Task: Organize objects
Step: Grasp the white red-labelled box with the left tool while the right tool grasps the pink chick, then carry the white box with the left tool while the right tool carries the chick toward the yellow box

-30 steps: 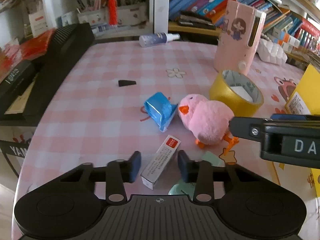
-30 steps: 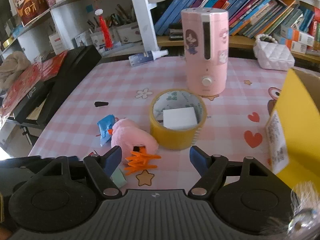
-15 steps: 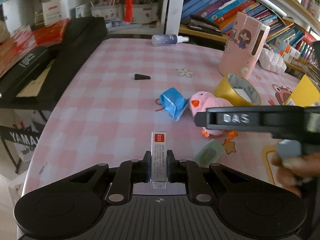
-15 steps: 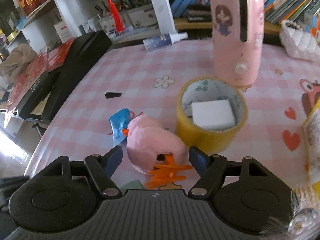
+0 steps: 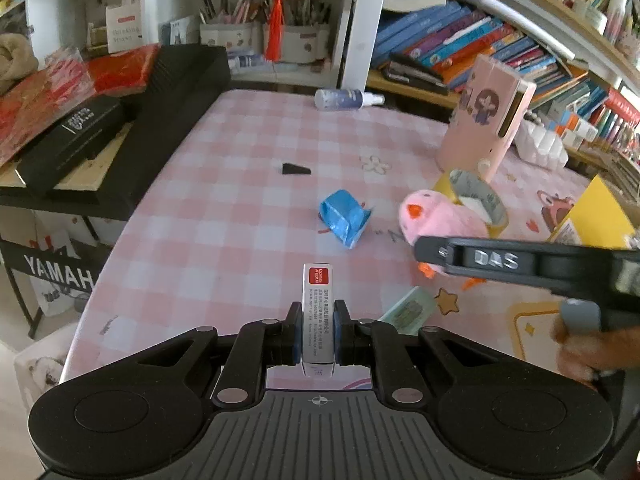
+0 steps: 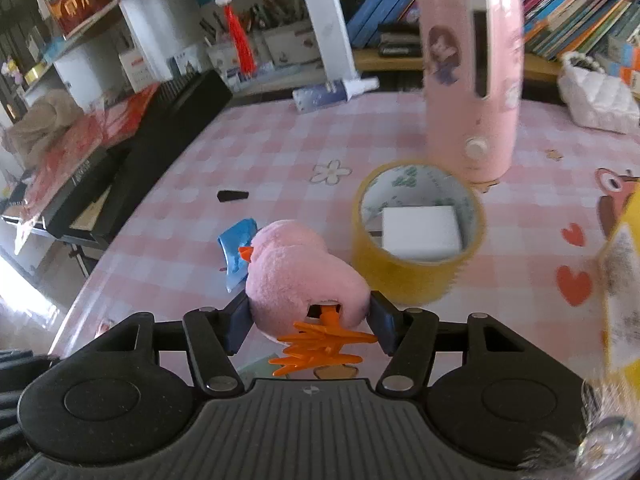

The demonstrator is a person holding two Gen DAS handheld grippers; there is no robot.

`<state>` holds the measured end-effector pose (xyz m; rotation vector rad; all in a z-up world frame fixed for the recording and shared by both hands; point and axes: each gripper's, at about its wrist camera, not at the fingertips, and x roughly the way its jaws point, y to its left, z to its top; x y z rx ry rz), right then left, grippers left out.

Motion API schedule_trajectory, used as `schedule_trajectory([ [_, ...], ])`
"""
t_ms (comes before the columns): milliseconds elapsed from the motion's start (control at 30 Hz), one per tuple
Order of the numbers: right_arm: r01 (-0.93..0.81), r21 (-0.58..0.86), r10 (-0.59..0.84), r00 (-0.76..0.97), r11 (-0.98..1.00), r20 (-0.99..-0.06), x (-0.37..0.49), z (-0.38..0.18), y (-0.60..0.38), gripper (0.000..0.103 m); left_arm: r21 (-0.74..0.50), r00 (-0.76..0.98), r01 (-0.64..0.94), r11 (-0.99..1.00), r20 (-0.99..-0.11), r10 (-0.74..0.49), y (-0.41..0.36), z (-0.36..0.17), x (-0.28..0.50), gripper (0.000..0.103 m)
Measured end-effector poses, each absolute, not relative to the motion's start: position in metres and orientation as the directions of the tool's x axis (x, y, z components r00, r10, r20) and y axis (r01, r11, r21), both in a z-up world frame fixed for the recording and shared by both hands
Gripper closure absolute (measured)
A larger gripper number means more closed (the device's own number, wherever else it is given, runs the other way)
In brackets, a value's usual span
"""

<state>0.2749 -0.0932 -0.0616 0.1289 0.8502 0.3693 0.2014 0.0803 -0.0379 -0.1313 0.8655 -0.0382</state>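
Note:
My left gripper point(image 5: 316, 334) is shut on a slim white box with a red label point(image 5: 317, 308) and holds it above the pink checked table point(image 5: 224, 216). My right gripper point(image 6: 310, 320) has its fingers against both sides of the pink plush chick point(image 6: 300, 276), which has orange feet. The chick also shows in the left wrist view point(image 5: 440, 220), behind the right gripper's black body point(image 5: 520, 264). A crumpled blue wrapper point(image 5: 344, 216) lies left of the chick.
A yellow tape roll point(image 6: 418, 232) holds a white block, behind the chick. A pink cylinder point(image 6: 472, 100) stands beyond it. A yellow box point(image 5: 592, 216) is at right. A small black wedge point(image 5: 295, 169), a spray bottle point(image 5: 344, 99), a green card point(image 5: 408, 308) and a black keyboard point(image 5: 168, 112) at left.
My left gripper closed on the white box and lifted it off the table. My right gripper moved forward around the chick and its fingers closed in against it.

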Motion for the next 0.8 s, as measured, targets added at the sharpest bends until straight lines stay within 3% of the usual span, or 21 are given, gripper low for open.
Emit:
schedule_trajectory([
  [800,-0.234,0.18,0.294,0.697,0.955,-0.654,0.147,-0.017,-0.128,0.045,-0.196,0.702,0.068,0.978,-0.687,-0.186,0.071,-0.008,0.111,0.09],
])
